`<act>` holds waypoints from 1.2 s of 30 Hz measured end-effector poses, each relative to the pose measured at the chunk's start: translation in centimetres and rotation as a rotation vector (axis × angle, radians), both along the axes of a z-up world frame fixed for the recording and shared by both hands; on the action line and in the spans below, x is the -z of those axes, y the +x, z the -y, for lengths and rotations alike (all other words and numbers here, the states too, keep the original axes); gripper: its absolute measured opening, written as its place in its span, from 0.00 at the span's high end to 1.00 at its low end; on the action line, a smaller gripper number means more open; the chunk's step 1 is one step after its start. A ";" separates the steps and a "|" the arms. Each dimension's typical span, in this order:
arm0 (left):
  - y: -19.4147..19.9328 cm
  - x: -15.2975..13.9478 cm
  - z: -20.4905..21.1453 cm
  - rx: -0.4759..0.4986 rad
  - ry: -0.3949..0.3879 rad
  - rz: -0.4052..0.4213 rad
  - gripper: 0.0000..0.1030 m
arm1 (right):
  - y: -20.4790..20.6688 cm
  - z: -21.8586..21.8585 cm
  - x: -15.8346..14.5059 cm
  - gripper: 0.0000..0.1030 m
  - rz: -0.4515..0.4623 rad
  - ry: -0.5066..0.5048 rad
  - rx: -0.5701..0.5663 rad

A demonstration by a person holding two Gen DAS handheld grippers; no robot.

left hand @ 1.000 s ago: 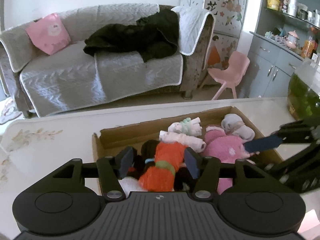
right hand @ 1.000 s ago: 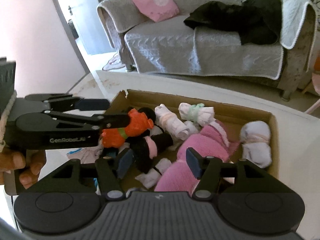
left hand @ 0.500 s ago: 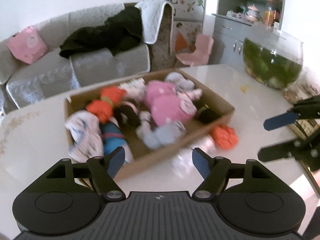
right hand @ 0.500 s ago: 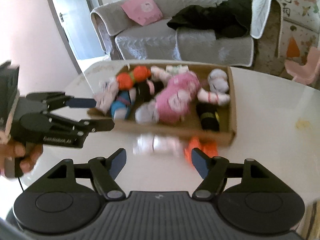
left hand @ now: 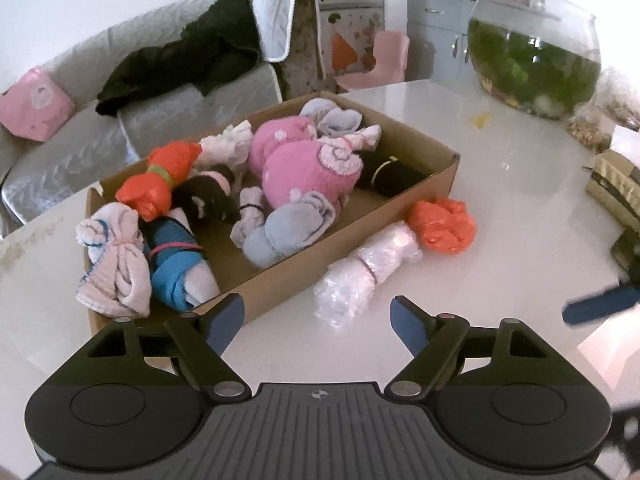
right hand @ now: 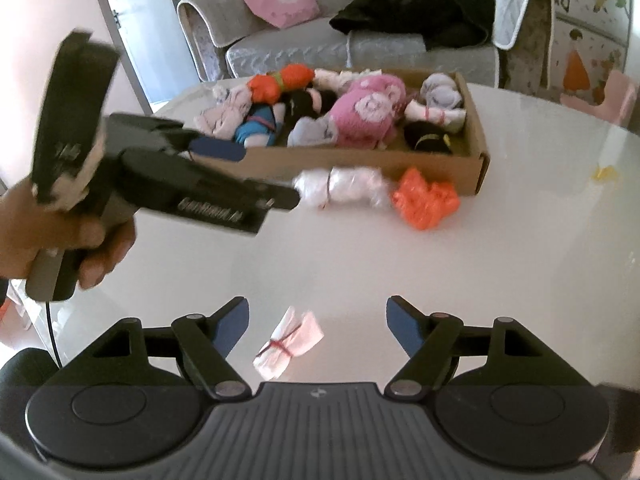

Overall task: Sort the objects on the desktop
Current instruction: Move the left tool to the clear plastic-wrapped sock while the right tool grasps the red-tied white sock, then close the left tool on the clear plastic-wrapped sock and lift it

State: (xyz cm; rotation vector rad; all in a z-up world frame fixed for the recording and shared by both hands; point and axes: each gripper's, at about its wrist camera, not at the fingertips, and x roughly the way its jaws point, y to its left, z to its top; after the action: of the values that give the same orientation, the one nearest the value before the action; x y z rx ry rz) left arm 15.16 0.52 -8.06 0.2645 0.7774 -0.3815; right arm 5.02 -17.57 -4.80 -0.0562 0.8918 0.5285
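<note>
The next pick looks to be one of the three bundles lying loose on the white desk (left hand: 520,168), and the left gripper (left hand: 318,320), its jaws spread wide and empty, already points at the nearest: a white roll of socks (left hand: 366,270) lying just beside the front wall of the cardboard box (left hand: 404,208). To take it well, I would come down across its narrow banded waist rather than along its length, so the jaws close on the firmest part and the cardboard wall stays clear of the far finger. The orange bundle (left hand: 444,220) touches the roll's far end, so a straight lift (no dragging) should keep it from being pulled along. The right gripper (right hand: 318,324) is likewise open and empty, hovering over a small pink-and-white folded bundle (right hand: 290,342) tied with a red band, which sits between its fingers in the right wrist view, though whether level with them I cannot tell. Everything here is soft knit: fuzzy pink plush, smooth grey and white cotton, all rolled or knotted into stubby cylinders that will squash under a firm grip. The box is plain corrugated card, shallow and already crowded. The desk is glossy and probably slippery.
</note>
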 end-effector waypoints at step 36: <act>2.6 3.2 4.1 0.049 -0.040 -0.107 0.25 | -3.5 -2.6 3.7 0.64 0.108 -0.086 -0.004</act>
State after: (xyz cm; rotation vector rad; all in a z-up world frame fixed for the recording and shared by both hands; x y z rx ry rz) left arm 17.74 -3.58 -11.24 0.2271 0.8683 -0.4599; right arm 1.56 -15.02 -8.48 -0.1638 0.8083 0.4862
